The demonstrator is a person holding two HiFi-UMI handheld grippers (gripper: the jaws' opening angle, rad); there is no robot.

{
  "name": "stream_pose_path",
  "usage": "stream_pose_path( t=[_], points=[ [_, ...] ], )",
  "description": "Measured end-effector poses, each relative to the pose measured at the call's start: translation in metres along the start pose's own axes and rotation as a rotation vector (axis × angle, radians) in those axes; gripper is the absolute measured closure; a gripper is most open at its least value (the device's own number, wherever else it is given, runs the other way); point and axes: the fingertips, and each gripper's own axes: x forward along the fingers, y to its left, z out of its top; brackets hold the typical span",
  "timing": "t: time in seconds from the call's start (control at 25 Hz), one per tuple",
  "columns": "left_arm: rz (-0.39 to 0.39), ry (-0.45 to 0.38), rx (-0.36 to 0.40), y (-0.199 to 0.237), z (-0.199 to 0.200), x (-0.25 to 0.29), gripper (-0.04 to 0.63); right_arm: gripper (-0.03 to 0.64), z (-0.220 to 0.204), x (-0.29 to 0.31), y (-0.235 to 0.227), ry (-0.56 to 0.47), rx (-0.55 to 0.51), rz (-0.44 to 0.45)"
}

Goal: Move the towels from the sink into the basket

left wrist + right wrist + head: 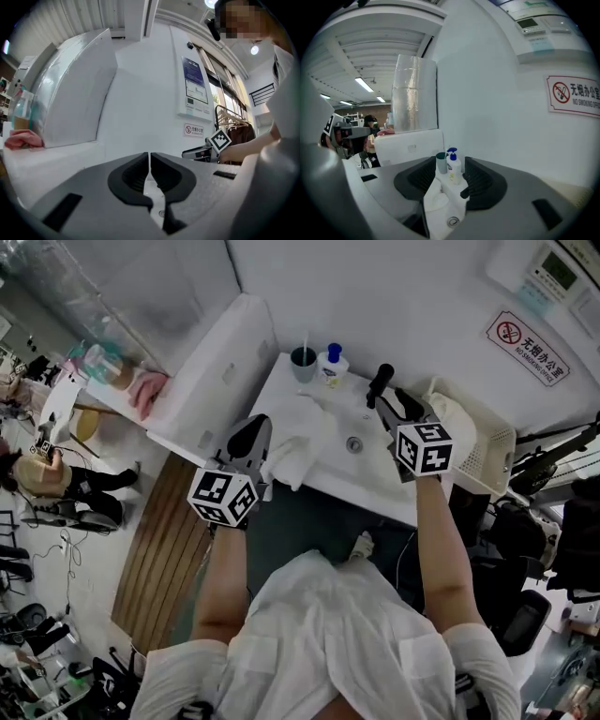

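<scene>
Approach is the step in hand, as I judge it: both grippers hang over the near side of the sink (380, 474) with nothing taken up. The towels (298, 439) lie in a white heap in the sink's left half, spilling over its near rim. The basket (487, 454) stands just beside the sink on the right. The left gripper (255, 427) is nearest the heap. Its own view shows its jaws brought together to a hairline slit with nothing in it, so it would need to open before it could bite into cloth. The right gripper (398, 409) has its jaws roughly half apart and empty (the cup (441, 163) and soap bottle (453, 166) seen in the gap stand at the back of the sink, well beyond the pads). A fold of towel shows low in that gap, so a reach down and forward looks like the next call. Only the head view shows the basket plainly; only the gripper views settle how the jaws stand.
</scene>
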Motion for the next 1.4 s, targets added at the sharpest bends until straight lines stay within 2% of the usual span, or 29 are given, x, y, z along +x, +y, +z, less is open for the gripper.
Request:
stream_pose_path(
  t=[0.28, 0.6, 0.76, 0.88, 1.04, 1.16, 1.4],
  points=[
    [0.082, 0.022, -0.015, 0.032, -0.014, -0.041, 0.574, 0.36, -0.034, 0.047, 0.074, 0.098, -0.073, 0.196],
    [0.179, 0.052, -0.039, 0.062, -0.033, -0.088, 0.575, 0.328, -0.11, 0.093, 0.166, 0.274, -0.2, 0.438],
    [0.216, 0.069, -0.048, 0.074, -0.042, -0.107, 0.574, 0.29, -0.15, 0.114, 0.204, 0.364, -0.308, 0.529],
    [0.243, 0.084, -0.054, 0.082, -0.05, -0.122, 0.575, 0.273, -0.176, 0.13, 0.22, 0.433, -0.4, 0.556],
    [0.271, 0.109, -0.062, 0.091, -0.06, -0.137, 0.575, 0.255, -0.203, 0.147, 0.228, 0.504, -0.515, 0.544],
    [0.288, 0.125, -0.069, 0.098, -0.068, -0.144, 0.574, 0.24, -0.214, 0.161, 0.236, 0.518, -0.53, 0.53],
    [0.29, 0.141, -0.073, 0.109, -0.078, -0.145, 0.575, 0.234, -0.222, 0.187, 0.242, 0.505, -0.492, 0.492]
  ],
)
